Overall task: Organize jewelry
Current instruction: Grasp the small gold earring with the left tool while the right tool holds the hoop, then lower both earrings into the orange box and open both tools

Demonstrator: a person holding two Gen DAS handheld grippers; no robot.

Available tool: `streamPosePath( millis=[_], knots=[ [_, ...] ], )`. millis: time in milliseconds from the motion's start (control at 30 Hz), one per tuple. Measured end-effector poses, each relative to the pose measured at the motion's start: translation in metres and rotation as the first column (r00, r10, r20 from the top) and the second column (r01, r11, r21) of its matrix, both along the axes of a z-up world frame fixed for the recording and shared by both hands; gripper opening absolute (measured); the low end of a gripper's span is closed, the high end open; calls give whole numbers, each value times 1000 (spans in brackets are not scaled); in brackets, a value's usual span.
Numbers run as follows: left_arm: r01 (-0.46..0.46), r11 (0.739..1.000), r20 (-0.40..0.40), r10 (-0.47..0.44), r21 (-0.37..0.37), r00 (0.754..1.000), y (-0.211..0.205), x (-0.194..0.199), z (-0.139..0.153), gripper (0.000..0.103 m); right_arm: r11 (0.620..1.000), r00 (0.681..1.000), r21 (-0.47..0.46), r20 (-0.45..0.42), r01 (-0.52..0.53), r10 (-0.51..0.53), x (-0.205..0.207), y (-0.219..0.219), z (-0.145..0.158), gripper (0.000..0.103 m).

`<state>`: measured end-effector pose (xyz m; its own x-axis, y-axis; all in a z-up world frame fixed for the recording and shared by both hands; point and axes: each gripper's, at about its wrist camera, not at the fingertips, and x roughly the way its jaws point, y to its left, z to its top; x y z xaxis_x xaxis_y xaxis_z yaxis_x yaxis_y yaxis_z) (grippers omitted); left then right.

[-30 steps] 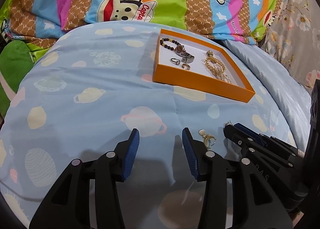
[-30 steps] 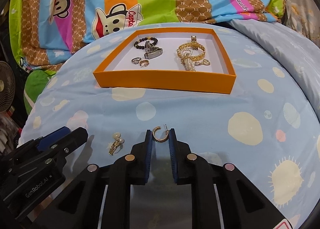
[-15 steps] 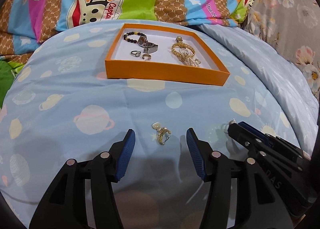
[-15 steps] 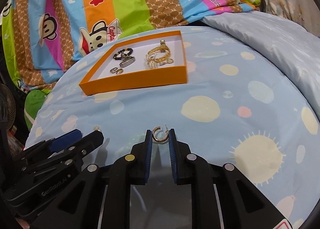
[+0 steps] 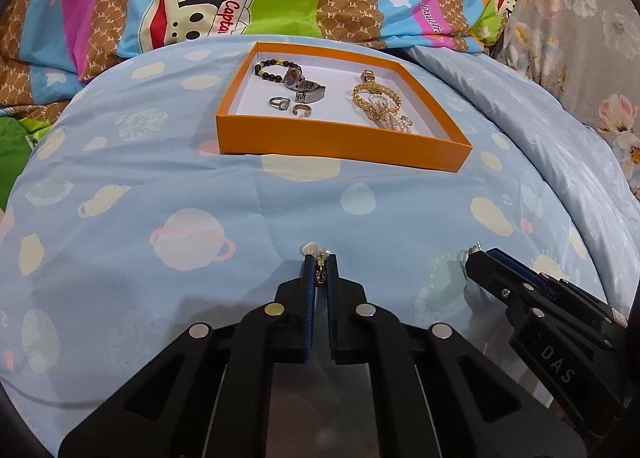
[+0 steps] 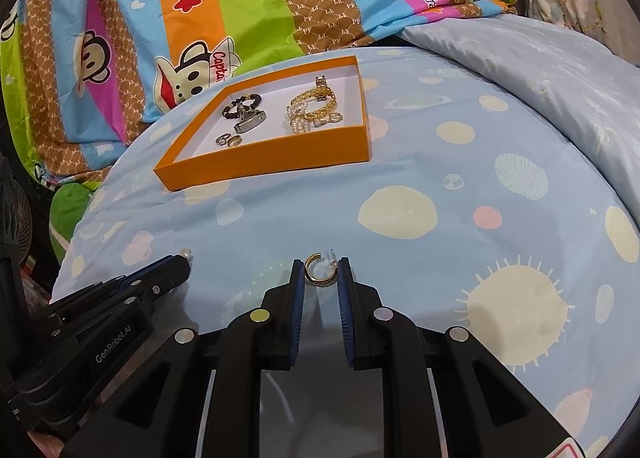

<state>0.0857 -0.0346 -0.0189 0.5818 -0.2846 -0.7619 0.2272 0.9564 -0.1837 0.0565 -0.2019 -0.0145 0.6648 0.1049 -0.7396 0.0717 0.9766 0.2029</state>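
half a second before, the left gripper was spread around the pearl earring on the blue planet-print duvet; now its jaws had pressed together on it, so the pickup looked done and the carry to the orange box could begin. the right gripper still pinched the gold hoop earring as before, its post sticking up. the pearl earring was small, gold-toned, with pale beads poking past the fingertips. the box already held a beaded bracelet, watch, two rings and a gold chain bracelet.
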Motion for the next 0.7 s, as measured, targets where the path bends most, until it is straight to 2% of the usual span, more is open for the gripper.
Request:
streamPosePath(
  millis=[400, 700],
  knots=[
    [1, 1000, 22, -1, -11, 1000, 7, -10, 5, 4, 1000, 999, 5, 51, 7, -7, -7, -2, 7, 15],
    [-5, 1000, 83, 5, -4, 997, 15, 2, 31, 4, 1000, 996, 5, 91, -2, 1, 5, -4, 25, 15]
  ],
)
